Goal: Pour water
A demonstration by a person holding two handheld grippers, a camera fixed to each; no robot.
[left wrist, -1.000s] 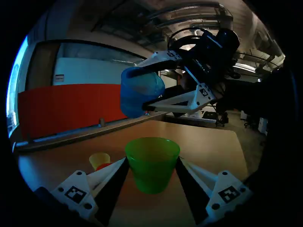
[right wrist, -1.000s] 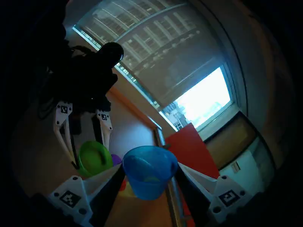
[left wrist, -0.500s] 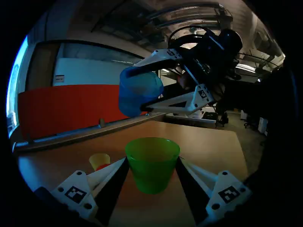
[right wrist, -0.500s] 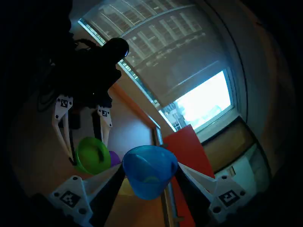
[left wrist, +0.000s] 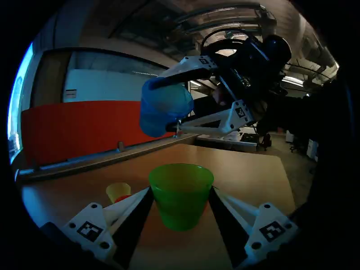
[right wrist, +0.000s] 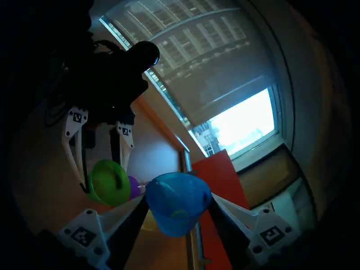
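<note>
In the left gripper view my left gripper (left wrist: 181, 200) is shut on a green cup (left wrist: 181, 194), upright just above the wooden table (left wrist: 252, 173). Above and behind it the right gripper (left wrist: 176, 103) holds a blue cup (left wrist: 163, 110) tipped on its side, mouth toward the upper left. In the right gripper view my right gripper (right wrist: 177, 209) is shut on that blue cup (right wrist: 177, 208), and a little water lies inside it. The green cup (right wrist: 108, 182) shows to the left, between the left gripper's fingers (right wrist: 74, 148). No stream of water is visible.
A yellow cup (left wrist: 118, 191) with something red beside it stands on the table at the left. A purple cup (right wrist: 134, 186) peeks from behind the green one. A red wall panel (left wrist: 81, 128) runs behind the table, a bright window (right wrist: 240, 128) above it.
The blue cup has tilted a little further and shifted slightly left over the green cup. The green cup has stayed still in my left gripper.
</note>
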